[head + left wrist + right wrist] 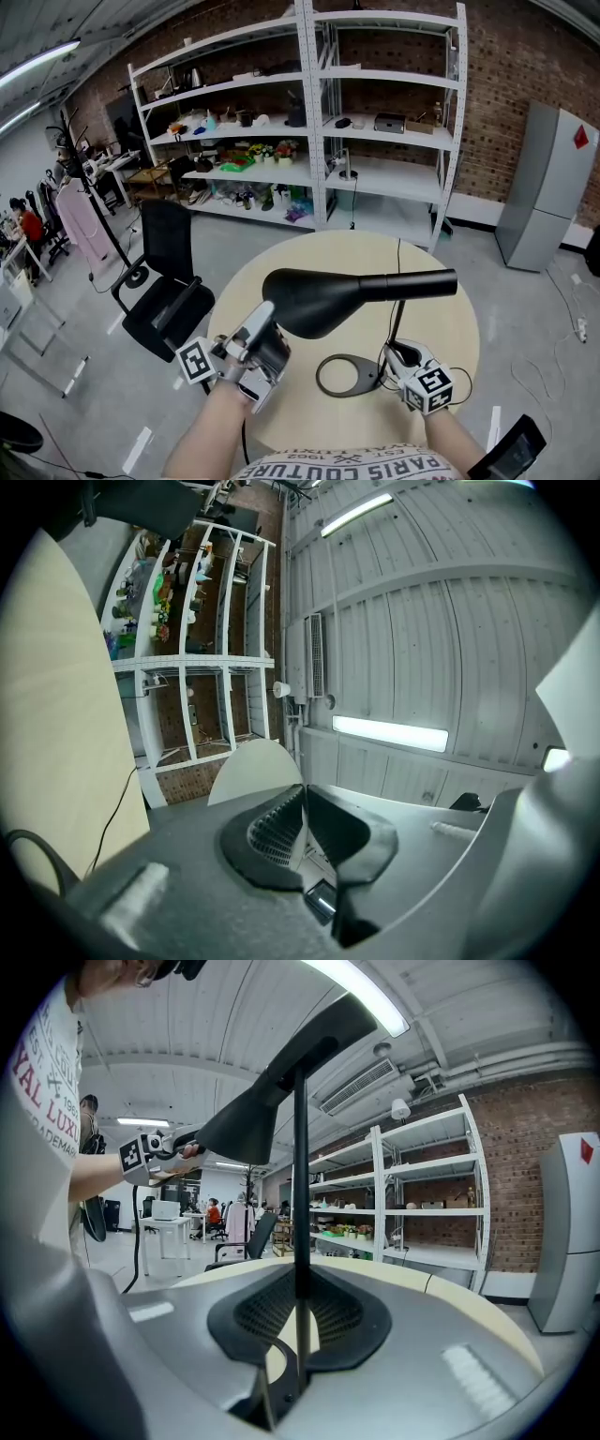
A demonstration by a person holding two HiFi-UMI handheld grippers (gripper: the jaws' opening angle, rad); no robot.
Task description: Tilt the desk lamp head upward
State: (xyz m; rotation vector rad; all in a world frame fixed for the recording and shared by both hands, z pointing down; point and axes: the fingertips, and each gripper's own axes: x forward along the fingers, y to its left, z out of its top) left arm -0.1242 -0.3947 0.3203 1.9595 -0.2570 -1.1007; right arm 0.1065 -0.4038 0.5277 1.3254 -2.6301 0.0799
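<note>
Head view, lamp: the black lamp head (314, 300) lies about level over the round desk (450, 328). Its thin stem (397, 319) drops to the ring base (323, 375).
Head view, my tools: my left tool (266, 328) meets the wide end of the head, and my right tool (394, 351) sits low by the stem.
Left gripper view, grip: the jaws are pressed together on a thin pale edge (251, 772), which I take to be the rim of the lamp head.
Right gripper view, grip: the jaws are closed round the stem (301, 1176), with only a sliver of desk showing beside it. The head (281, 1082) stands above, with my left tool (183, 1147) at its mouth.
Step in hand: both grips look set, and the tilt itself is not yet done, I judge.
Next move: I lift the wide end with my left tool so the head swings up at its joint. My right tool pins the stem so the base does not slide or tip.
</note>
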